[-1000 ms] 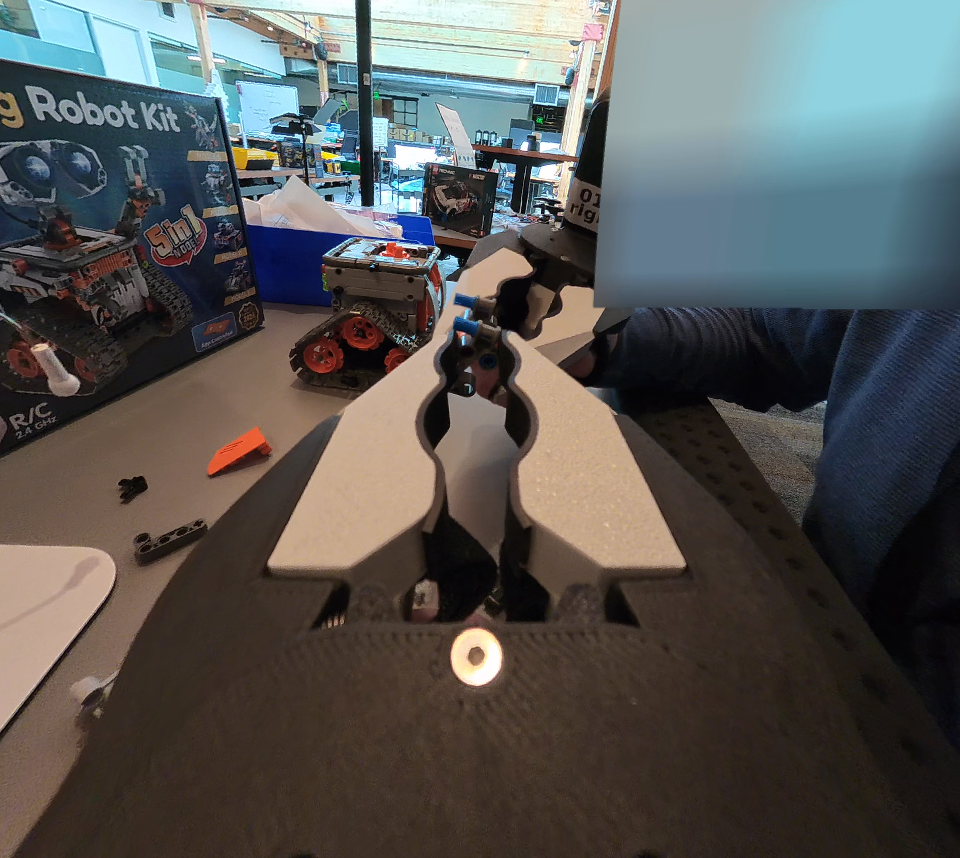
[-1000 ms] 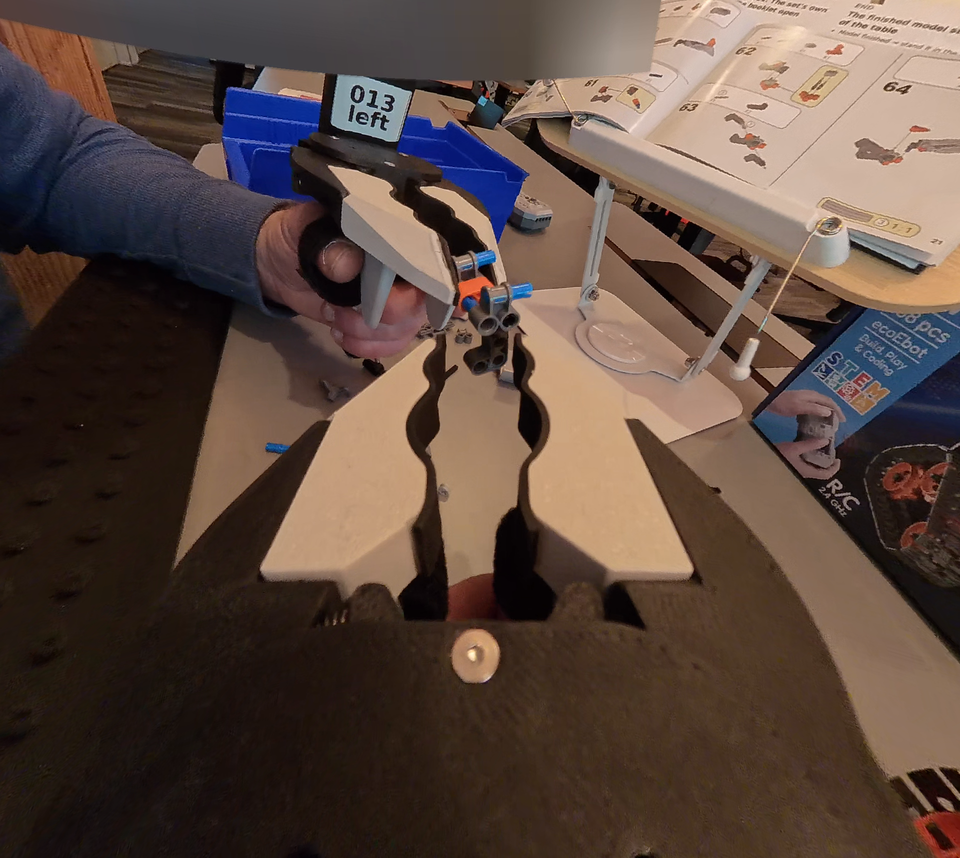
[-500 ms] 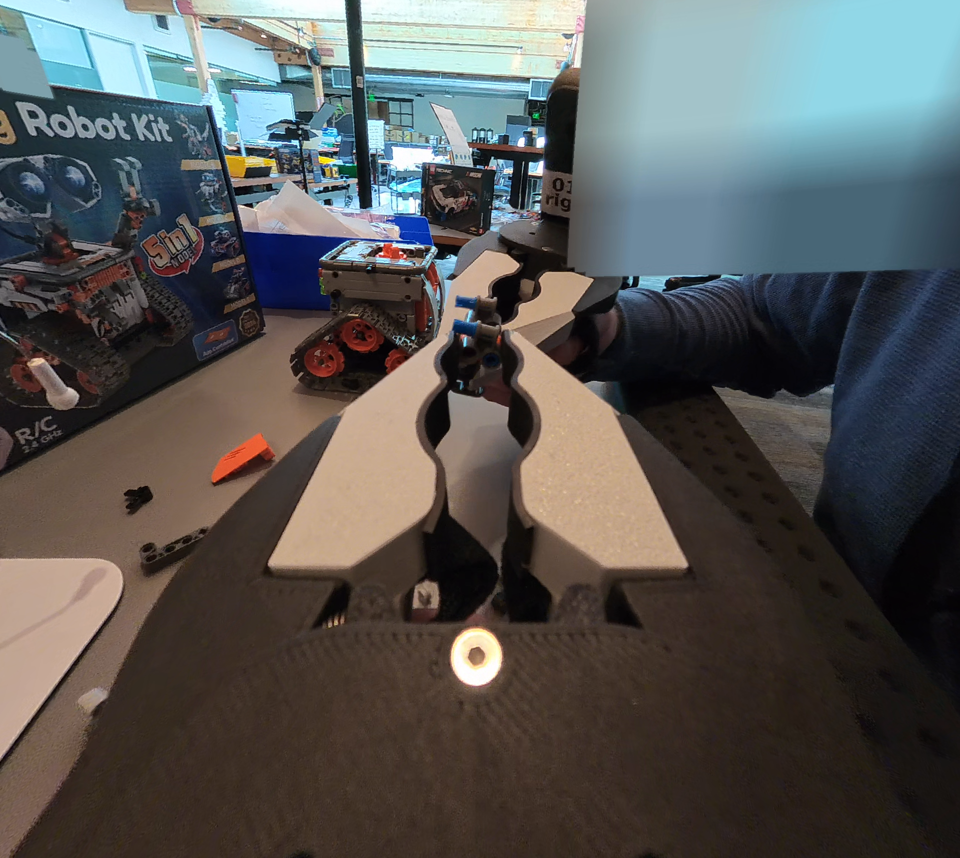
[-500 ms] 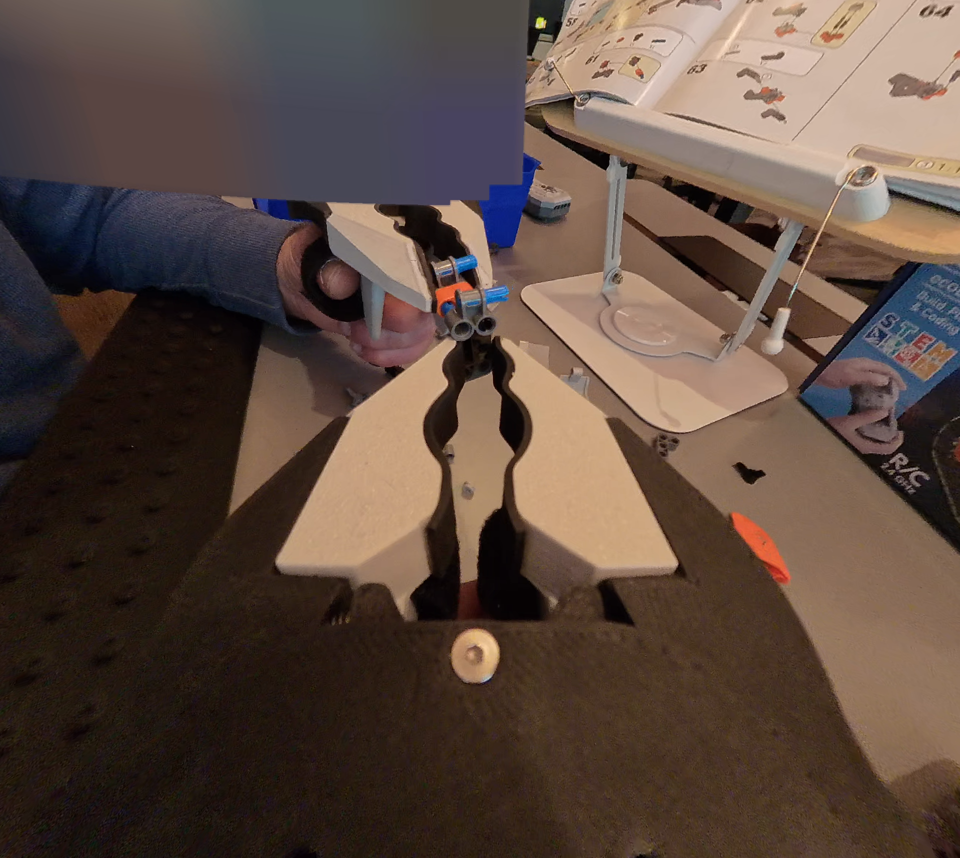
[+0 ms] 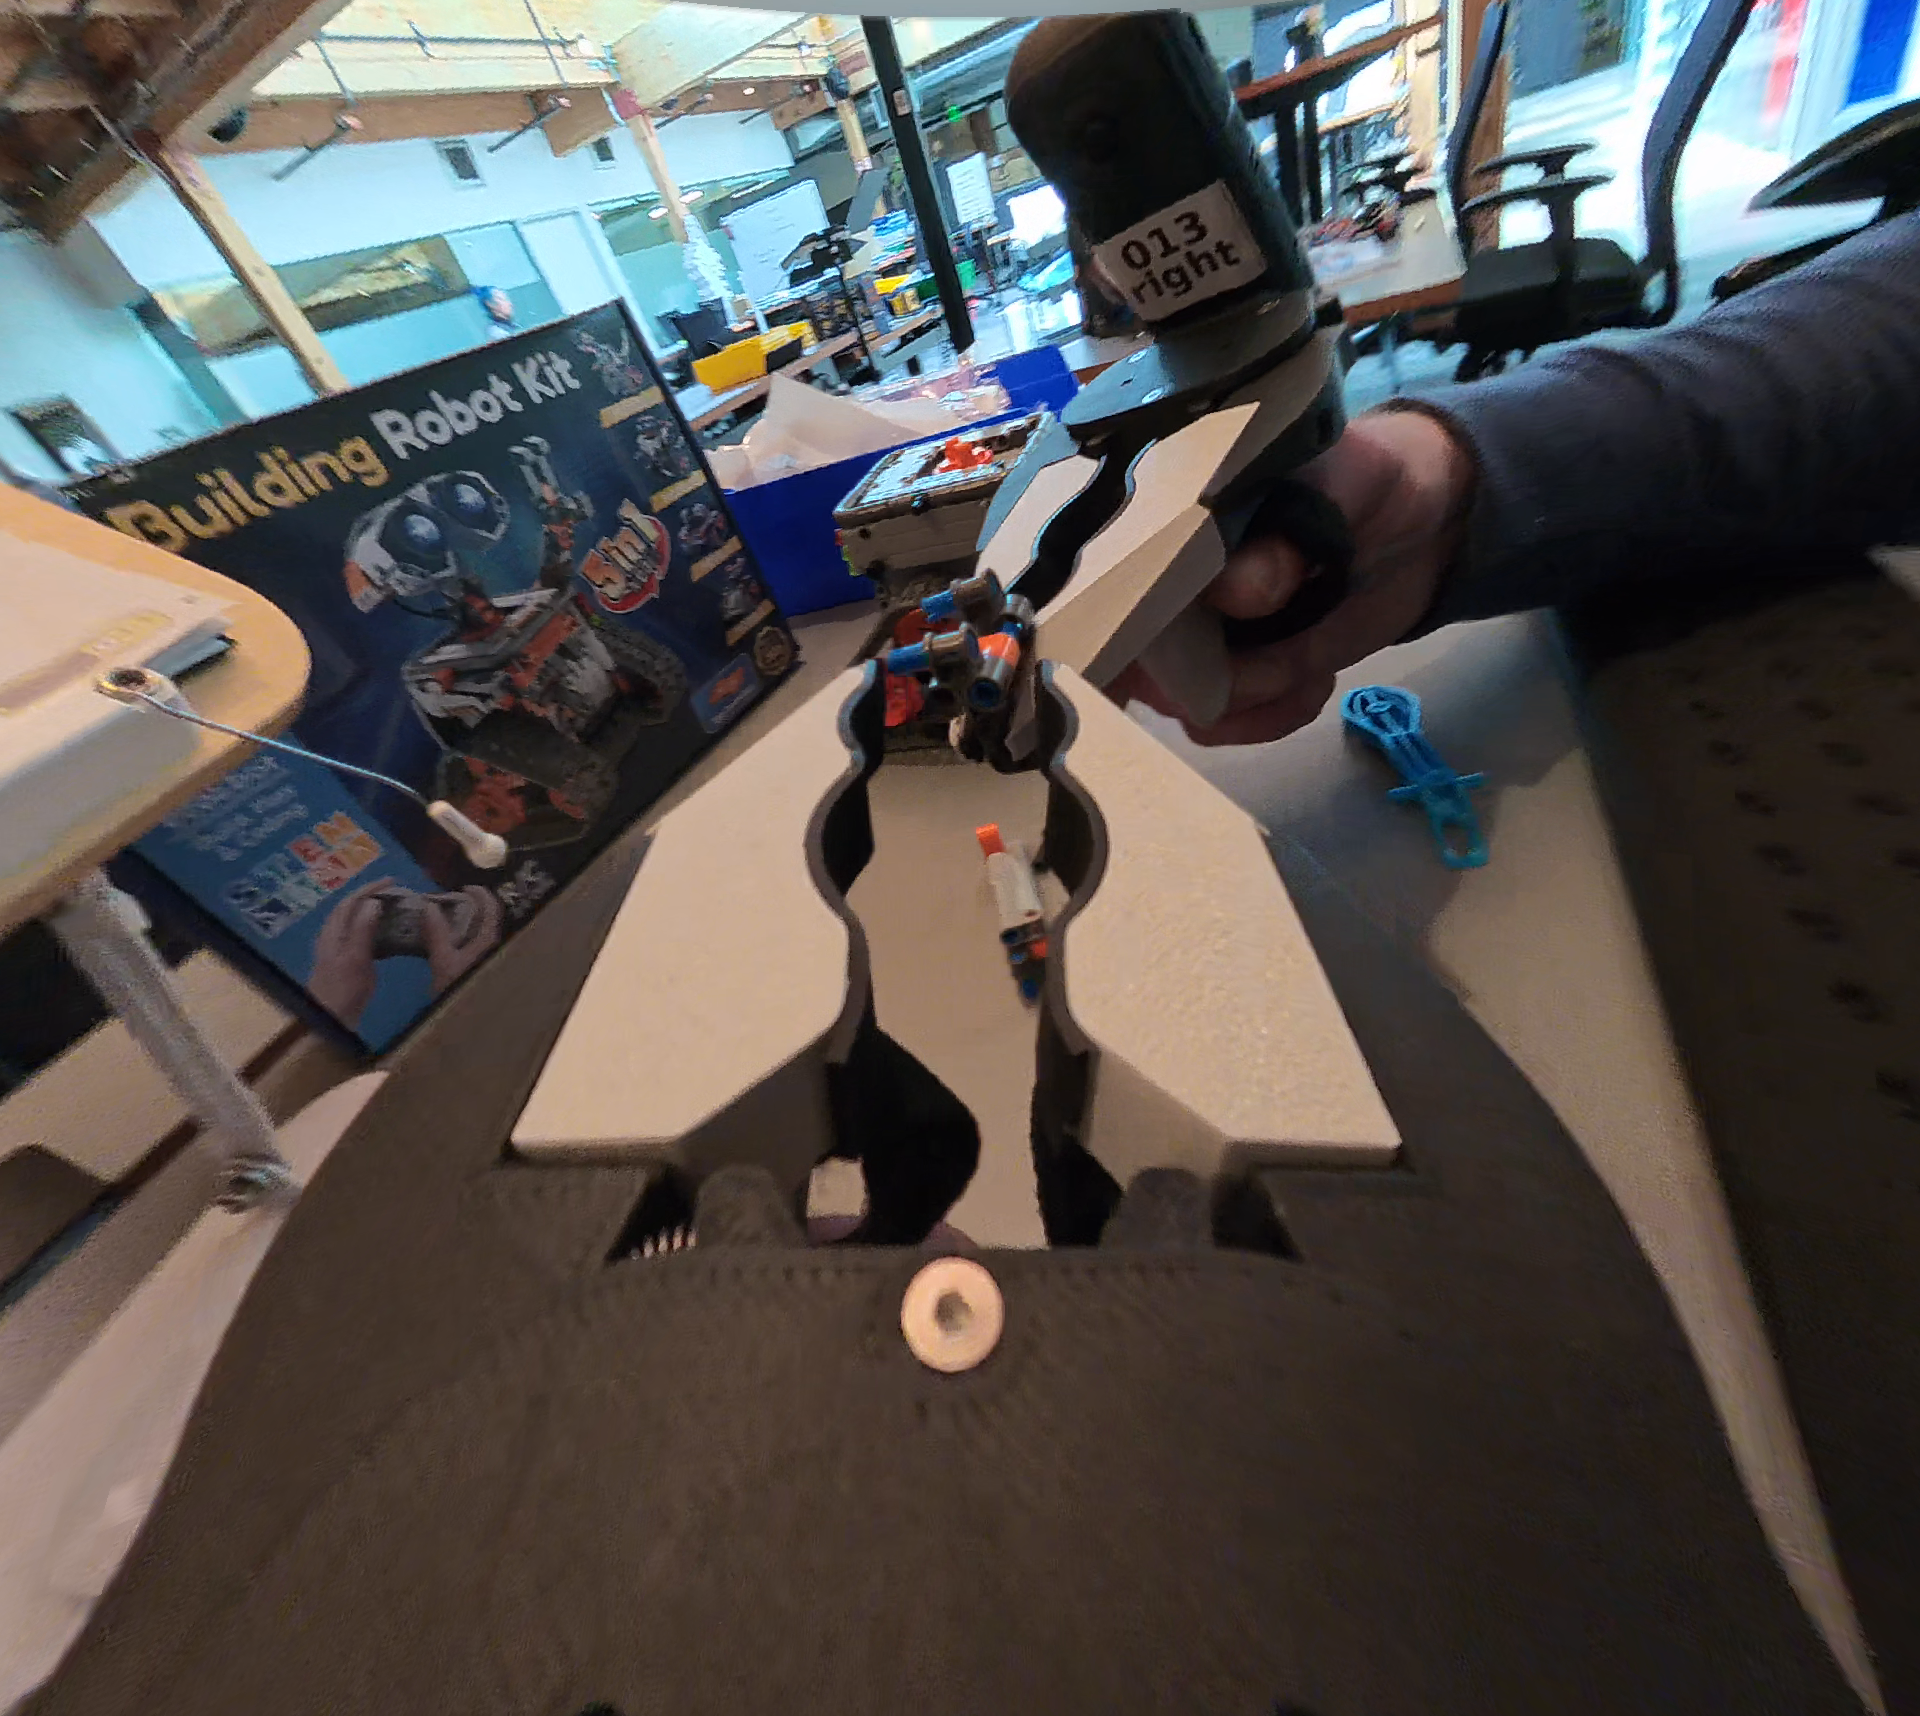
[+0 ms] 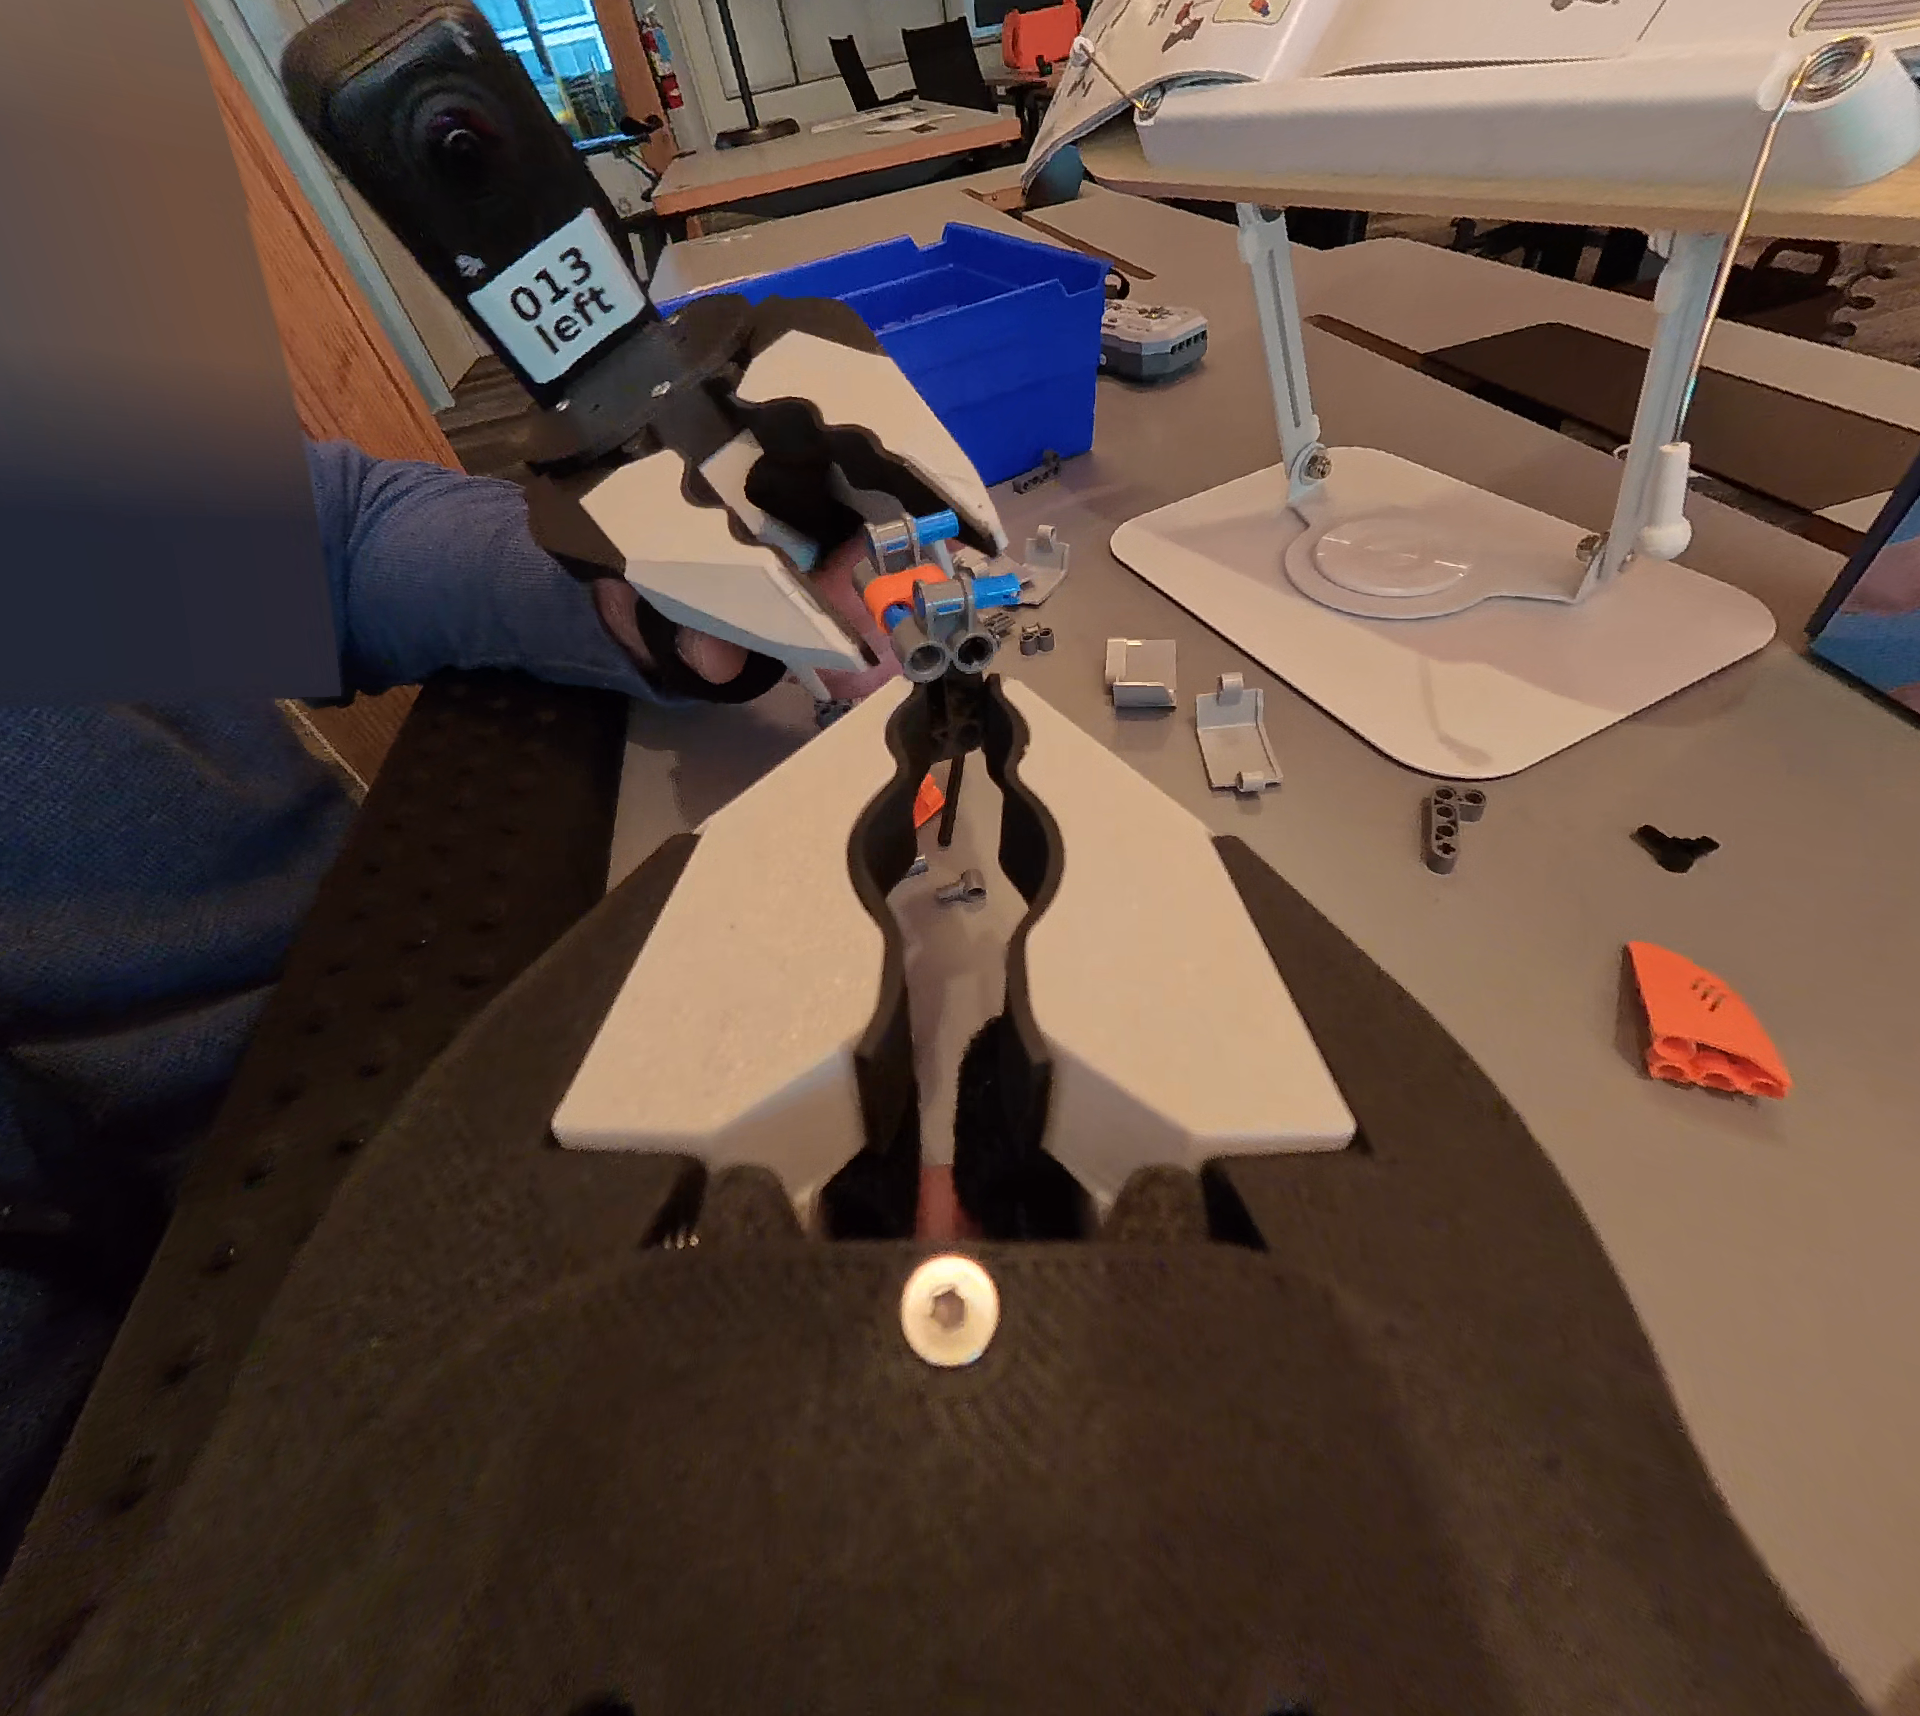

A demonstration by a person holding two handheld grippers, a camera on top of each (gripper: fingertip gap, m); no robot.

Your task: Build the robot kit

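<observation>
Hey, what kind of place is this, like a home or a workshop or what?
Most likely a shared workshop or maker space. A building-kit box stands on the grey table, loose plastic parts such as an orange panel lie about, and more worktables and office chairs fill the open hall behind.

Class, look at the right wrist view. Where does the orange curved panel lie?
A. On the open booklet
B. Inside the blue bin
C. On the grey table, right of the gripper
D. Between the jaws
C: the orange curved panel lies flat on the bare grey table, off to the right of the right gripper.
</observation>
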